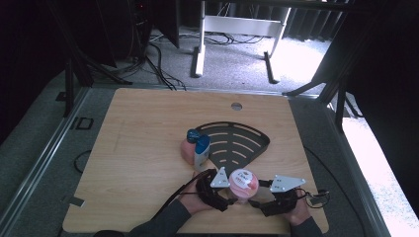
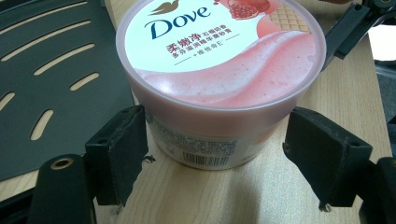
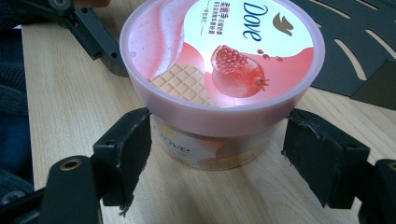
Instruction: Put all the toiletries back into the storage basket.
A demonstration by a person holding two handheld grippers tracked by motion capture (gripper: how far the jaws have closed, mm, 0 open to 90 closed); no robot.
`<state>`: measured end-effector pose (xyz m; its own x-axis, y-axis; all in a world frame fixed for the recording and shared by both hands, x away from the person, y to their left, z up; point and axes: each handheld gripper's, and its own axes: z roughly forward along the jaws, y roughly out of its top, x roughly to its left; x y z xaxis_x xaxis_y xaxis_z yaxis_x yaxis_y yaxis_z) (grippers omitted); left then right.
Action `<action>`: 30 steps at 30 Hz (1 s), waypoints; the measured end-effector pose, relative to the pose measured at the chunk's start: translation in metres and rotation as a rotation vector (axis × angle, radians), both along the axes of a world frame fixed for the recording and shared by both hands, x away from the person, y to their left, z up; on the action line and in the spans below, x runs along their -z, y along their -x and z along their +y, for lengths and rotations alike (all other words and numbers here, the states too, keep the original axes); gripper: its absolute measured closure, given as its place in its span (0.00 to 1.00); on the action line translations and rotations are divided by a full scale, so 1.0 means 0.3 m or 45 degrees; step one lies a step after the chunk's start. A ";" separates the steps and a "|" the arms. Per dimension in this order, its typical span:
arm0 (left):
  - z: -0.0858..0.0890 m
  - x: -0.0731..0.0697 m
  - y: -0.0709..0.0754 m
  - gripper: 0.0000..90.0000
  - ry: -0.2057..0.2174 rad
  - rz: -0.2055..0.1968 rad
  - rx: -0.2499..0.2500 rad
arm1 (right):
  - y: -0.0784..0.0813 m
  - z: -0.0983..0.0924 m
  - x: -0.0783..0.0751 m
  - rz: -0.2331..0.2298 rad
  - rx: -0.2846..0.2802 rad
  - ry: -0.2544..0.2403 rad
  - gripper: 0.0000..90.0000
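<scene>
A pink Dove tub (image 1: 243,181) with a pomegranate picture on its lid stands upright on the wooden table (image 1: 143,148) near the front edge. My left gripper (image 1: 230,195) comes at it from the left and my right gripper (image 1: 259,196) from the right. In the left gripper view the tub (image 2: 219,60) sits between the jaws of the left gripper (image 2: 215,154), which is open with a narrow gap on each side. In the right gripper view the right gripper (image 3: 217,154) is open and straddles the tub (image 3: 224,60) below the lid rim, its left pad (image 3: 126,154) close to the wall.
A black fan-shaped slotted tray (image 1: 257,143) lies flat just beyond the tub. A blue-capped bottle (image 1: 200,148) and a pink item (image 1: 187,150) stand together at the tray's left corner. A round cable hole (image 1: 236,105) sits near the table's far edge.
</scene>
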<state>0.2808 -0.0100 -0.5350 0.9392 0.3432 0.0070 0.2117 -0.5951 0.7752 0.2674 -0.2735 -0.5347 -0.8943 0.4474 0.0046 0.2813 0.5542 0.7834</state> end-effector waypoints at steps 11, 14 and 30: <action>-0.004 -0.004 0.004 0.25 -0.007 0.004 -0.001 | 0.001 -0.002 -0.002 0.004 -0.006 0.005 0.26; -0.004 -0.006 0.004 0.25 -0.014 0.001 0.004 | 0.001 -0.002 -0.003 0.007 -0.006 0.007 0.26; -0.015 -0.049 0.017 0.25 -0.029 -0.039 0.002 | 0.013 -0.009 -0.033 -0.009 0.003 -0.002 0.25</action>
<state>0.2757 -0.0146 -0.5202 0.9391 0.3410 0.0432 0.1873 -0.6130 0.7676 0.2635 -0.2764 -0.5249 -0.8933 0.4494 -0.0008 0.2771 0.5521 0.7864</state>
